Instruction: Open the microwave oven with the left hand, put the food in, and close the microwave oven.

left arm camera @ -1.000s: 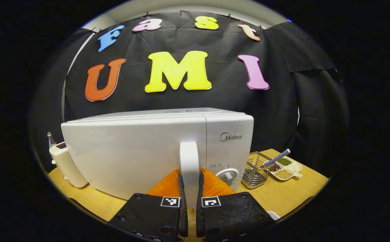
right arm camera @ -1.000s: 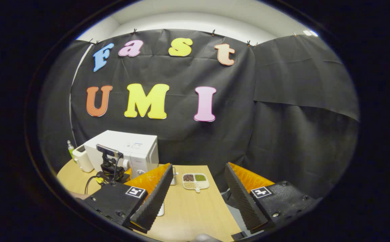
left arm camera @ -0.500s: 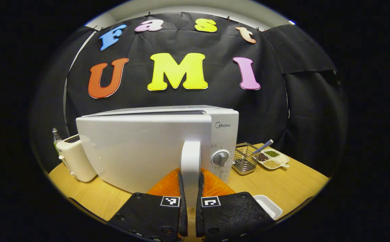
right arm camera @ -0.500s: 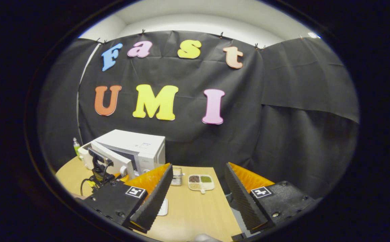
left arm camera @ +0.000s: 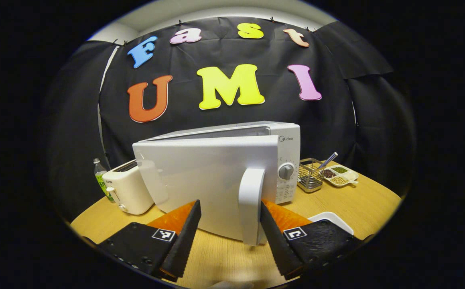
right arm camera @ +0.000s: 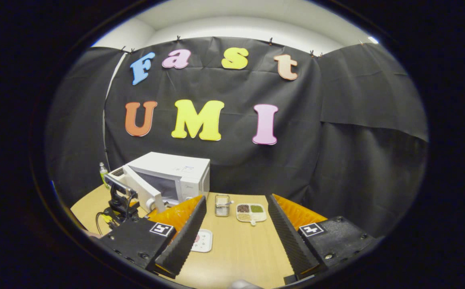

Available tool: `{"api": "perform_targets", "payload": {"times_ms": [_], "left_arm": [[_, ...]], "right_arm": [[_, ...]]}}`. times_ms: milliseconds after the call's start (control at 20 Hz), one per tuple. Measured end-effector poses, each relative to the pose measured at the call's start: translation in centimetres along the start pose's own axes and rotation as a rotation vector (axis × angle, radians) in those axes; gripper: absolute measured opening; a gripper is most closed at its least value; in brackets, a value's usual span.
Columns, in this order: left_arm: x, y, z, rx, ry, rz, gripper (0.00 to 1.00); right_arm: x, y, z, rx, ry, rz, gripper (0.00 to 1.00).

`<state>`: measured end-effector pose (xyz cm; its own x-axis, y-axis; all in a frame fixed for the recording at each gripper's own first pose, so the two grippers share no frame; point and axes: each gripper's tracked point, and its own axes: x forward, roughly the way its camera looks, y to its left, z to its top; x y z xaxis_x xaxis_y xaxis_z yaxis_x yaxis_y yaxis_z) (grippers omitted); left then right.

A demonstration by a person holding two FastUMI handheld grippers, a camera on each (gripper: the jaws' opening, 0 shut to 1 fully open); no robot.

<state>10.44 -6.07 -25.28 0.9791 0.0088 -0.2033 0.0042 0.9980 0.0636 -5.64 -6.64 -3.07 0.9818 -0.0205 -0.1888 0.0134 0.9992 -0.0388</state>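
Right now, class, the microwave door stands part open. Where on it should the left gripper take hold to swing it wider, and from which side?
Take the upright handle on the door's free edge, next to the control panel. Come from the front, so the left gripper's open fingers straddle the bar from either side. It is a narrow vertical bar standing proud of the flat door, probably the only part fingers can close around.

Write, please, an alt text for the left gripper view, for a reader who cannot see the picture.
The left gripper is open, its fingers on either side of the handle of a white microwave whose door stands partly open. On the wooden table are a toaster, a wire basket and a divided dish.
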Motion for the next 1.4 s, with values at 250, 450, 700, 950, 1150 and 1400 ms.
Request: {"api": "perform_targets", "payload": {"times_ms": [250,450,700,950,1150,1400], "left_arm": [[-2.4,1.8,-0.6,-0.041,0.020,0.012,0.95],[-5.4,4.7,-0.9,-0.035,0.019,0.040,0.95],[-9.7,10.2,-1.9,0.004,0.033,0.103,0.95],[-13.4,17.5,-3.4,0.023,0.052,0.182,0.95],[-14.6,21.1,-4.4,-0.029,0.078,0.172,0.96],[-16.2,24.1,-4.8,-0.029,0.066,0.195,0.96]], "right_arm": [[-0.3,0.8,-0.4,0.002,0.007,0.018,0.99],[-0.3,2.8,-1.2,-0.005,0.016,0.057,0.99],[0.2,6.4,-3.2,0.029,0.051,0.118,0.99],[1.1,10.2,-5.8,0.039,0.103,0.184,0.99],[2.7,12.3,-9.5,0.088,0.194,0.220,0.99],[4.5,13.2,-12.4,0.128,0.277,0.221,0.98]]}}
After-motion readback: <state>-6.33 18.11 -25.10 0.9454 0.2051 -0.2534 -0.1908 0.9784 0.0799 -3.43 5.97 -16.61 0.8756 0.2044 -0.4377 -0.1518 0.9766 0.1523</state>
